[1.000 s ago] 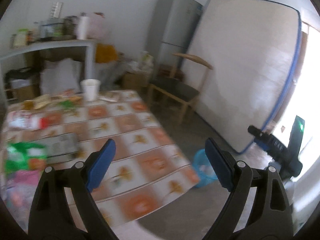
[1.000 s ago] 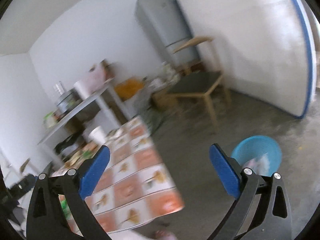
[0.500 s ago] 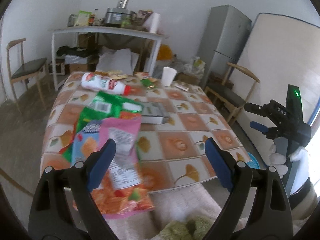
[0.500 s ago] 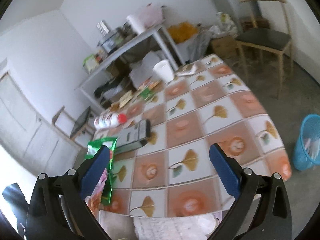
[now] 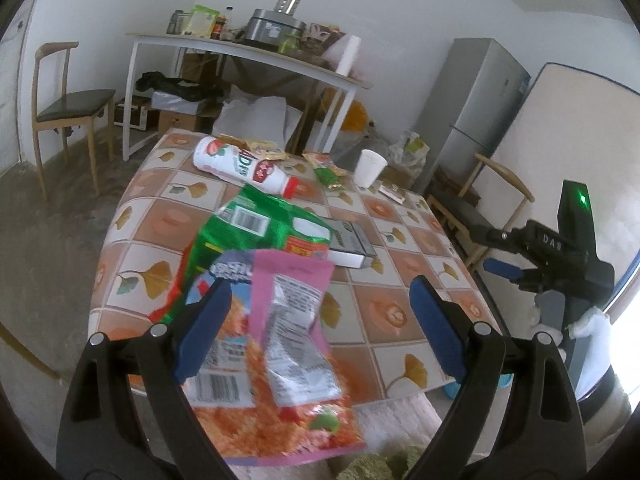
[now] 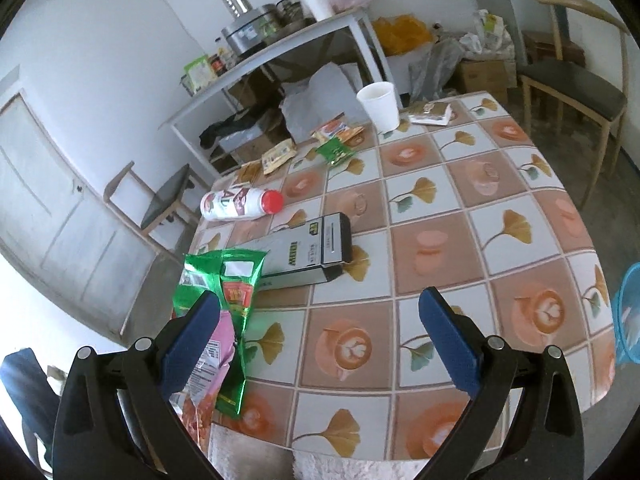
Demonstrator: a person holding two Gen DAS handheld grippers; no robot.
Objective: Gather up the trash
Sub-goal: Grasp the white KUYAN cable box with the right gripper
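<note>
Both cameras have swung from floor and bin to the table [image 6: 520,240]. Pink snack bag [image 5: 288,344] lies at the near left edge, long axis running near-to-far, overlapping a green bag [image 5: 264,228]. Beyond: grey box [image 6: 304,256], toppled bottle [image 6: 240,204], cap toward the table's middle, paper cup [image 6: 380,106]. Left gripper [image 5: 320,336] above the pink bag, jaws wide, empty. Right gripper [image 6: 320,344] wide, empty. Blue bin [image 6: 626,312] off the right edge.
</note>
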